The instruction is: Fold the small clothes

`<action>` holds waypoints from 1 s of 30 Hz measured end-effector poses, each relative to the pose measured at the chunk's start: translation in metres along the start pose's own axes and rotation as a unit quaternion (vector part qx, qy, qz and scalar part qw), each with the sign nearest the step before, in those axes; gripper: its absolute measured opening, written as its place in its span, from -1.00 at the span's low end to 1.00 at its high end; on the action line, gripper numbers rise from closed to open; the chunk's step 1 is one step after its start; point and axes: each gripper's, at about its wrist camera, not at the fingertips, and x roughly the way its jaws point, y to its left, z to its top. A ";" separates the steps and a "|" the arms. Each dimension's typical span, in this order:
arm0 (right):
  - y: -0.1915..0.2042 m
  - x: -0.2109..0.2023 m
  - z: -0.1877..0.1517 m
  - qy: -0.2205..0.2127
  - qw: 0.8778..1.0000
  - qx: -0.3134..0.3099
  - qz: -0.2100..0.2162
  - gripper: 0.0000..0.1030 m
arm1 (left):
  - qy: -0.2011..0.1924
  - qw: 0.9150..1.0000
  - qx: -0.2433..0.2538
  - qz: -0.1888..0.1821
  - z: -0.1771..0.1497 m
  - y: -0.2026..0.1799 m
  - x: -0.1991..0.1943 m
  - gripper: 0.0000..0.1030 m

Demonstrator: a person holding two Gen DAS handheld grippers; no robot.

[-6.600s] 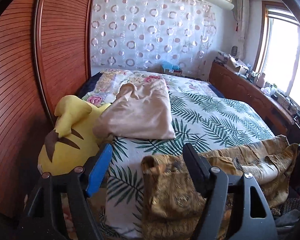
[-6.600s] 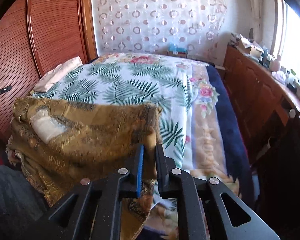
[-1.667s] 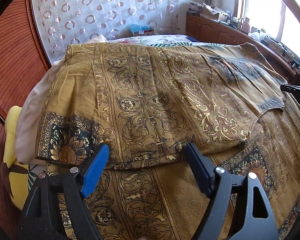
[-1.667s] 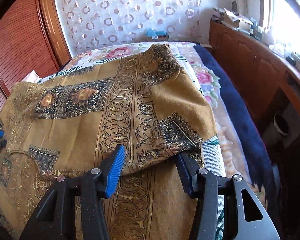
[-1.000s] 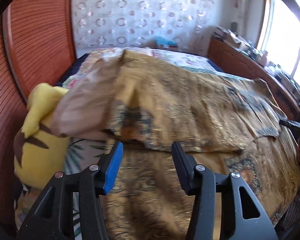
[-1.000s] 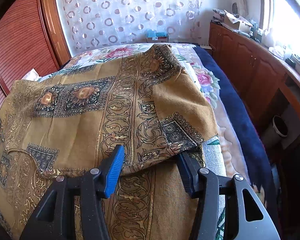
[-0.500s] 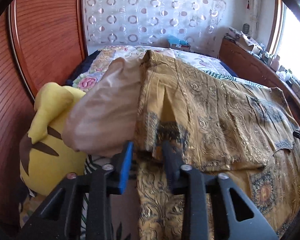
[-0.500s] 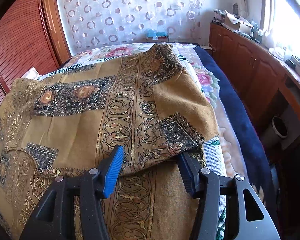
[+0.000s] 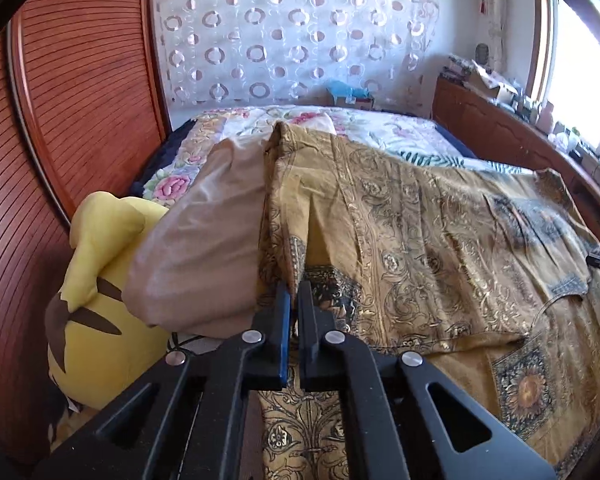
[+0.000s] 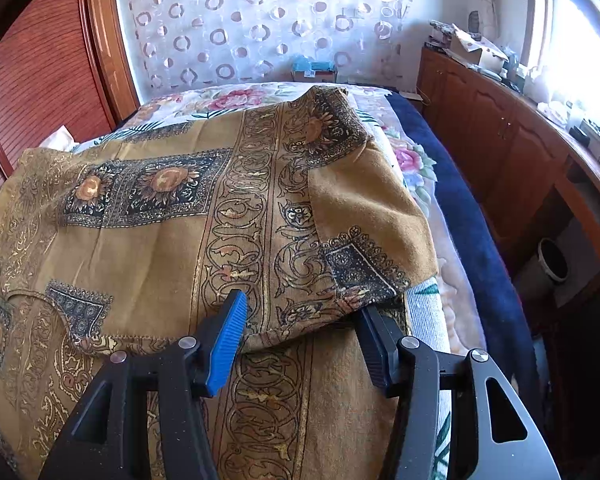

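A mustard-gold patterned garment (image 9: 420,248) lies spread across the bed, its upper part folded over the lower. My left gripper (image 9: 294,292) is shut on the garment's left edge, beside the beige pillow. In the right wrist view the same garment (image 10: 172,216) covers the bed, with a folded-over flap at its right side. My right gripper (image 10: 300,312) is open, its fingers standing either side of the folded hem, not pinching it.
A beige pillow (image 9: 204,248) and a yellow plush toy (image 9: 96,292) lie at the bed's left by the wooden wardrobe (image 9: 60,100). A wooden cabinet (image 10: 520,152) runs along the right under the window. A dark blue blanket (image 10: 468,232) edges the bed.
My left gripper has closed fully on the garment's left edge; half a second ago its fingers were still slightly apart. The right gripper has stayed open in place.
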 end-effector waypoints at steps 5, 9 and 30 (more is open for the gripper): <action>-0.011 0.003 0.009 0.000 1.000 0.014 0.002 -0.81 | -0.022 1.000 0.005 -0.006 0.004 -0.006 -0.013 -0.94; -0.011 -0.013 0.013 -0.027 0.999 0.013 0.040 -0.95 | -0.058 0.998 -0.001 -0.019 0.006 -0.011 -0.043 -0.95; -0.009 -0.158 -0.064 -0.138 0.987 -0.018 0.084 -0.97 | -0.085 0.989 -0.078 -0.097 -0.059 0.018 -0.139 -0.95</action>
